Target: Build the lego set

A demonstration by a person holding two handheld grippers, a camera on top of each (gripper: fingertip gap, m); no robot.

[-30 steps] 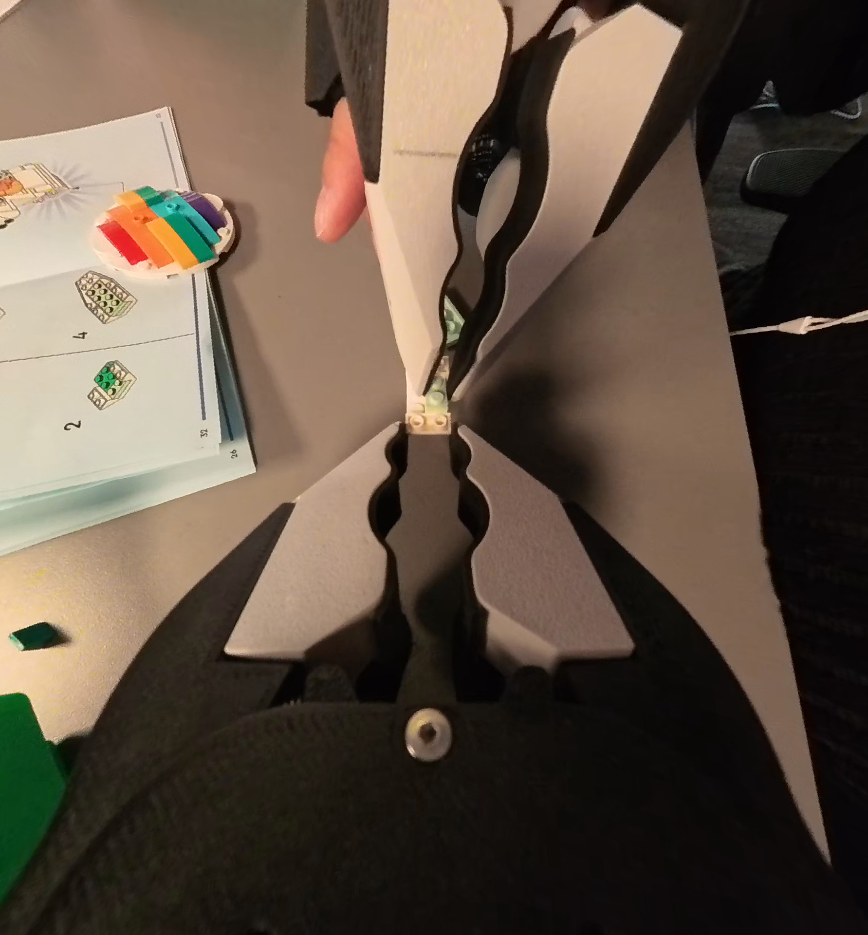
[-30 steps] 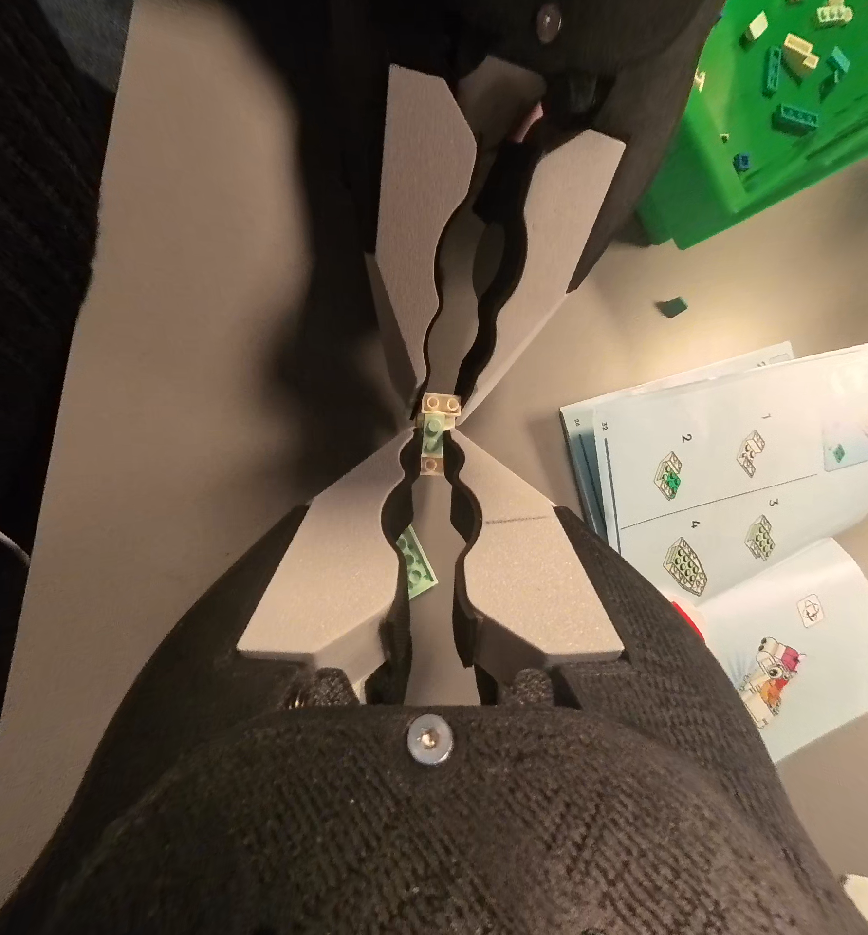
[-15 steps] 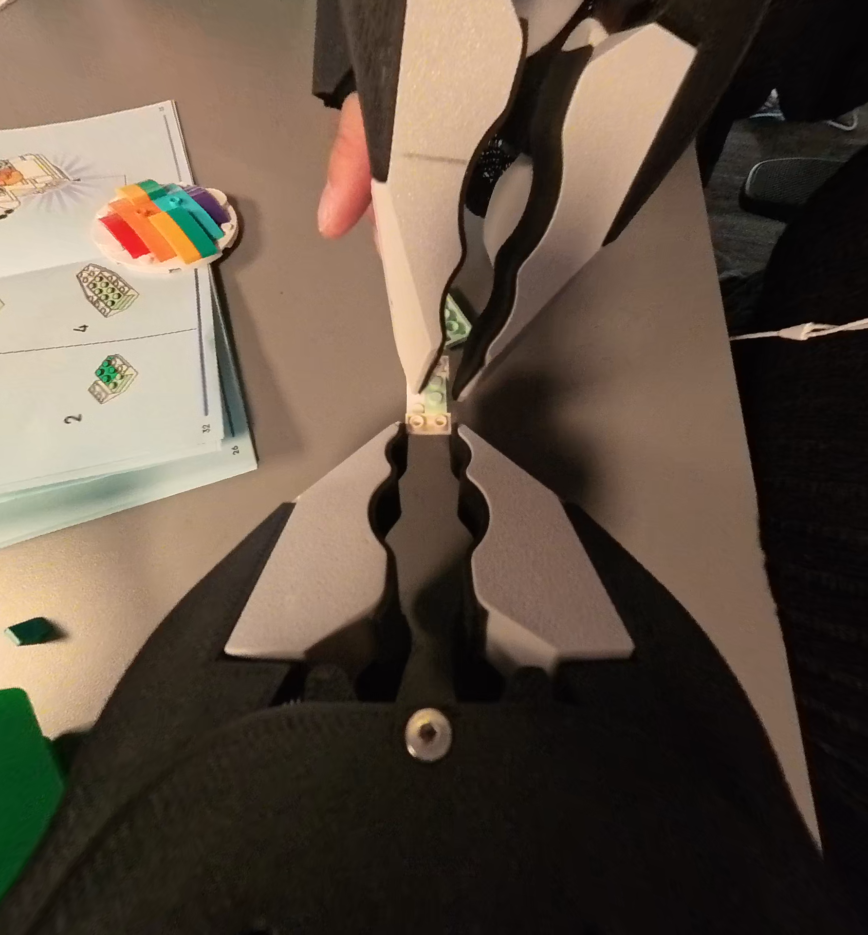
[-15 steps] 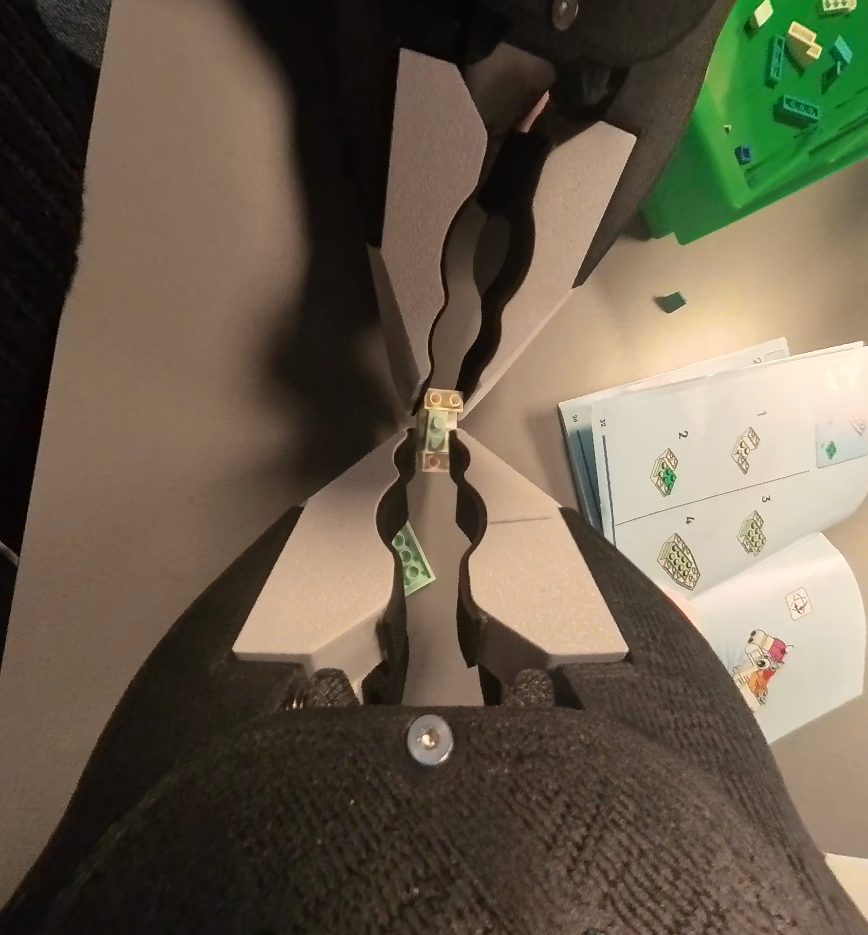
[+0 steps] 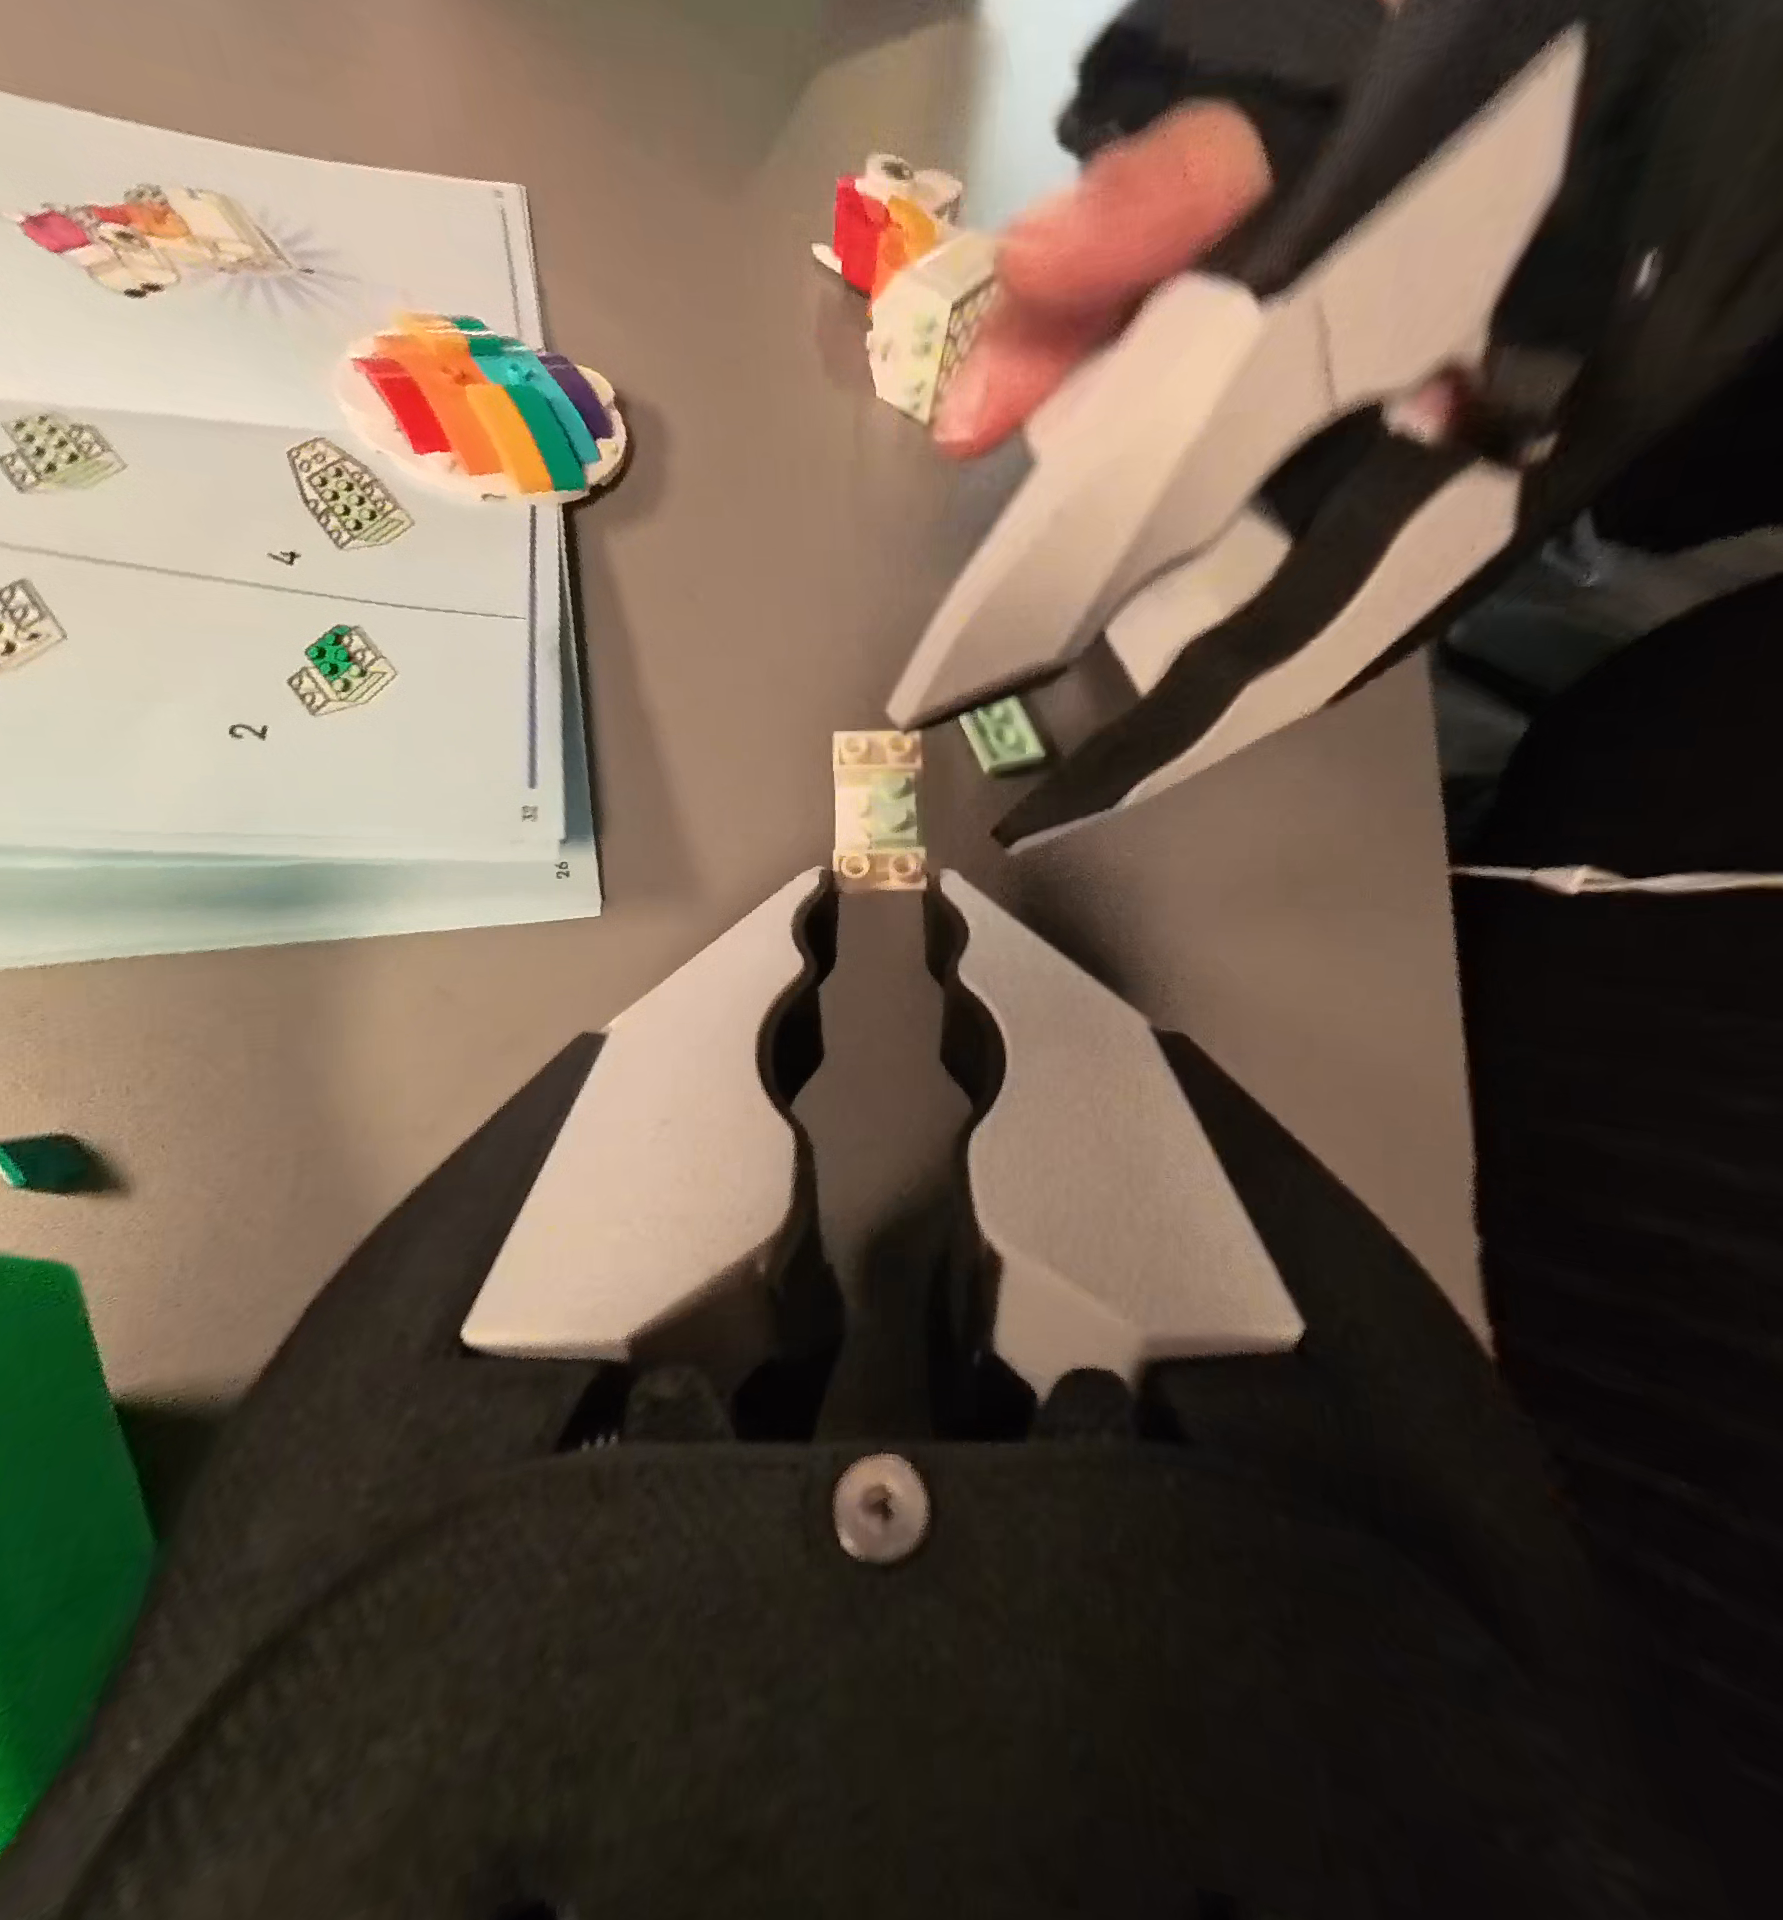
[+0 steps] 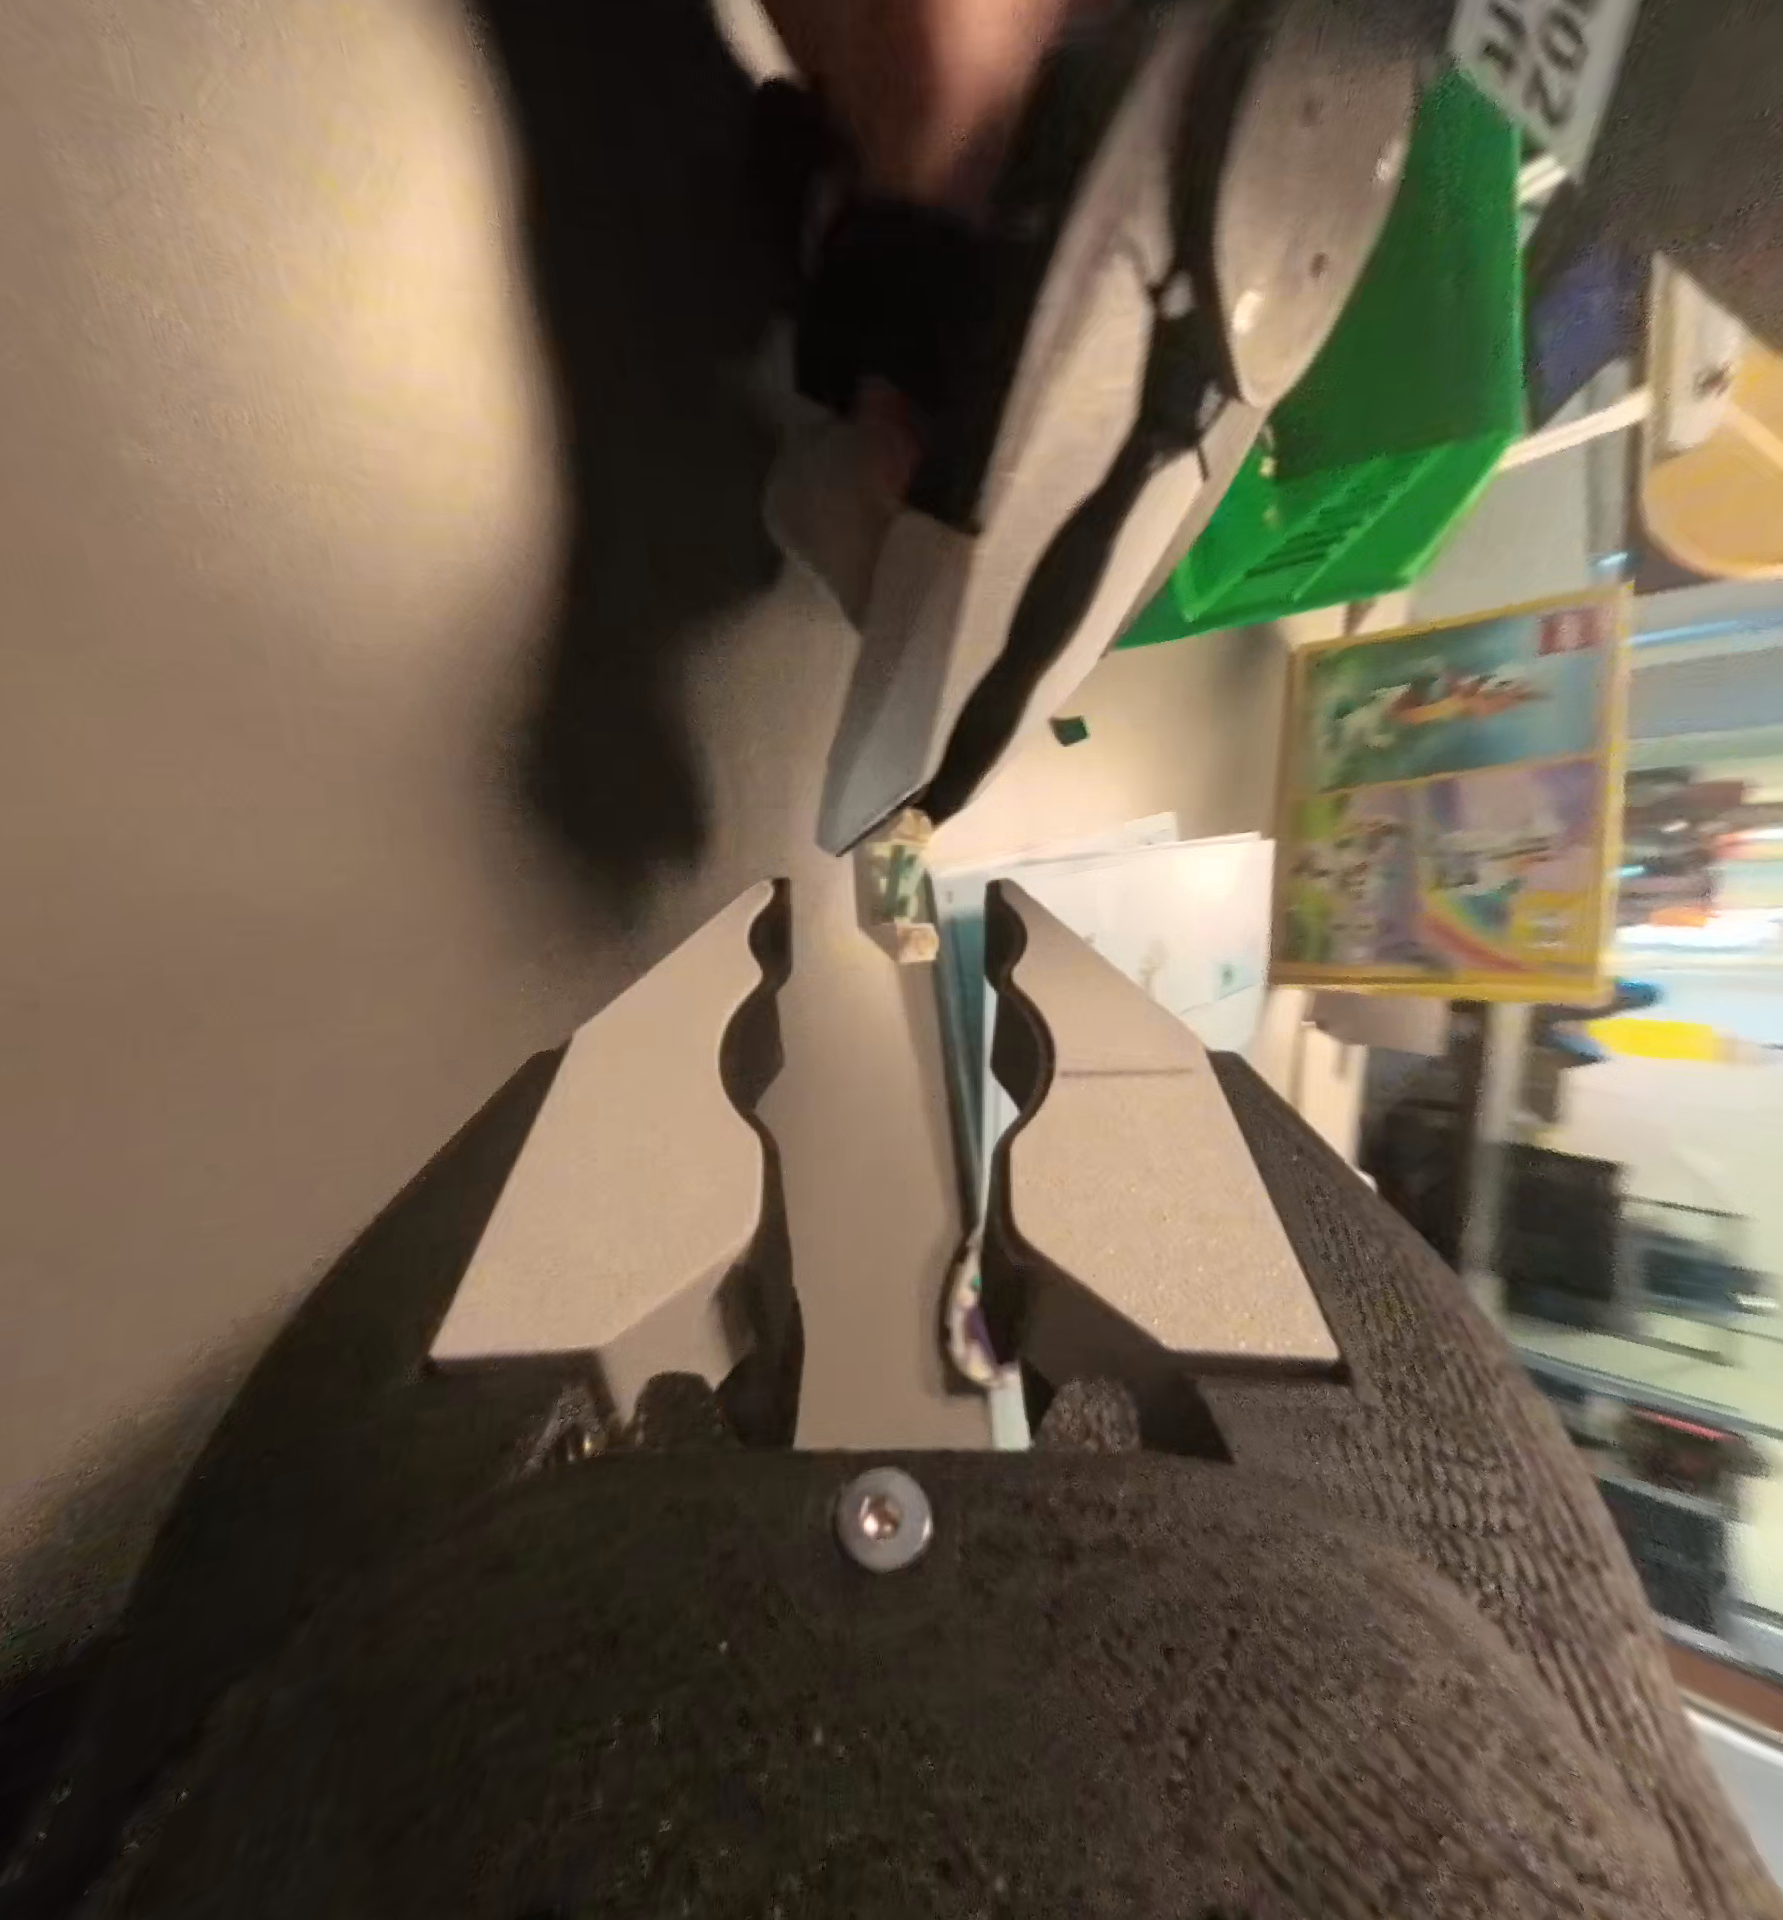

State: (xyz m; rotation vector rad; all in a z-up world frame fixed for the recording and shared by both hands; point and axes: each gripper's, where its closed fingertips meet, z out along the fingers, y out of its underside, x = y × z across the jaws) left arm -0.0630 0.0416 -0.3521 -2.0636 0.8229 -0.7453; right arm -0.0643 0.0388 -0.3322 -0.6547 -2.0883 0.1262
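Note:
My left gripper [image 5: 885, 883] is shut on the near end of a small white and pale green brick assembly [image 5: 876, 805] and holds it out over the grey table [image 5: 762, 582]. My right gripper [image 5: 954, 779] is open, up and to the right of the assembly and apart from it. In the right wrist view my right gripper [image 6: 887, 891] stands wide open. The assembly [image 6: 895, 883] shows there between its tips without touching them, held by the left gripper [image 6: 876, 821]. A loose pale green plate [image 5: 1006, 738] lies on the table by the right gripper's tips.
An open instruction booklet [image 5: 191, 623] lies at the left with a rainbow disc [image 5: 482, 421] on its edge. A partly built red, orange and white model [image 5: 892, 234] stands at the back. A dark green tile [image 5: 40, 1158] and a green bin [image 5: 4, 1507] are near left. A set box [image 6: 1438, 790] stands farther off.
My right gripper has opened, let go of the assembly and swung back to the right. The joined assembly stays in my left gripper. The right wrist view has tilted up.

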